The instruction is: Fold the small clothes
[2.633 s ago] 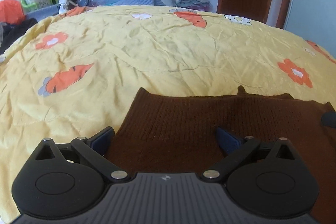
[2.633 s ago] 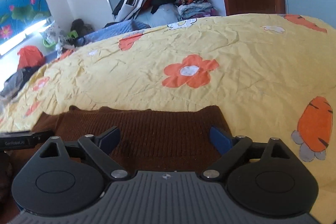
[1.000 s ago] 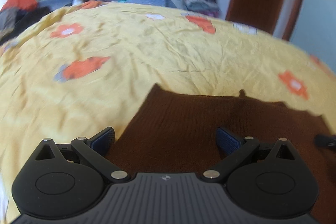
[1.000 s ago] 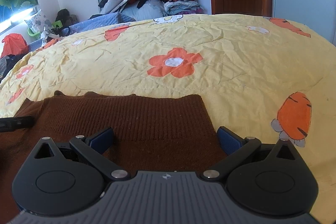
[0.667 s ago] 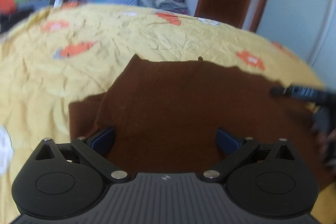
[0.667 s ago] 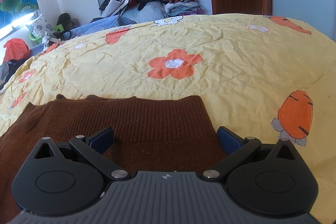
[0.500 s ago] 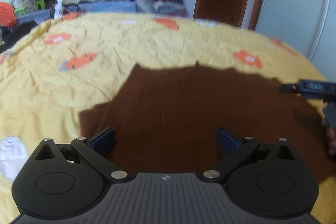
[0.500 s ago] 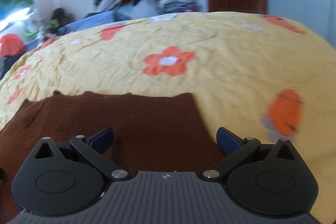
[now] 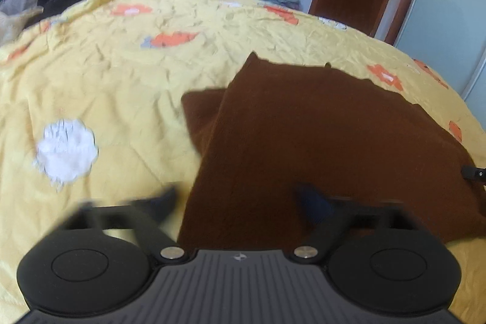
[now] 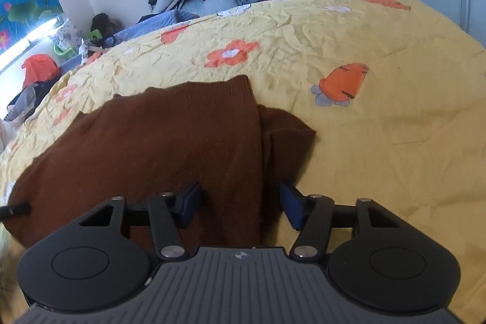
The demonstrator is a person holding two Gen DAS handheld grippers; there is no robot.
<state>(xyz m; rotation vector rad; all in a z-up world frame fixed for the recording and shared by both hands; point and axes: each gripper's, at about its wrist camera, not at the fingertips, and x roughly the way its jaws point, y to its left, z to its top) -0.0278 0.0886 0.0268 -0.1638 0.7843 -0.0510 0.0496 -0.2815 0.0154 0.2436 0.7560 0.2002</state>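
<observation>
brown knitted sweater (image 9: 319, 141) lies flat on the yellow flowered bedspread (image 9: 106, 87), one sleeve end showing from under each side edge. left gripper (image 9: 240, 202), blurred, has its jaws closing astride the sweater's left edge, pads not yet pressing; right gripper (image 10: 240, 205) has its jaws closing over the right edge, knit between them but untouched.

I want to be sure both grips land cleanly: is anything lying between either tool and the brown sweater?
Nothing visible is. The brown sweater lies bare on the yellow bedspread. The right tool and the left tool are both closing with its near edge directly between their jaws.
</observation>
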